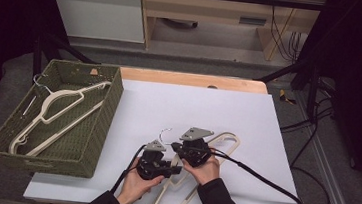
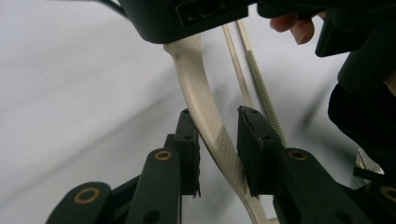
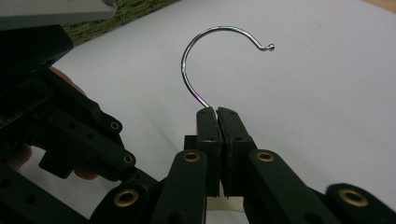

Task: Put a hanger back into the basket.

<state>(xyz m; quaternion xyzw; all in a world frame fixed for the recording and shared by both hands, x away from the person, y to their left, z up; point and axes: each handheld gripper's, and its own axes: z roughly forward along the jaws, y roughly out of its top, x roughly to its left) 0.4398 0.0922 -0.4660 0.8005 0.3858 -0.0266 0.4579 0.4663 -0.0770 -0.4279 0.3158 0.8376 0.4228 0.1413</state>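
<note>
A cream hanger (image 1: 222, 145) lies on the white sheet near the table's front edge, its metal hook (image 1: 167, 132) pointing left. My right gripper (image 1: 175, 145) is shut on the base of the hook (image 3: 205, 44), which curves up out of the pressed pads in the right gripper view. My left gripper (image 1: 177, 169) sits just below it, its jaws on either side of one flat hanger arm (image 2: 205, 112). In the left gripper view (image 2: 217, 114) a thin dark gap shows beside the left pad, and the right pad stands almost against the arm.
A green woven basket (image 1: 110, 108) at the table's left holds more cream hangers (image 1: 55, 107). The white sheet (image 1: 208, 109) covers most of the table. Black cables (image 1: 262, 177) trail off to the right. Both hands work close together.
</note>
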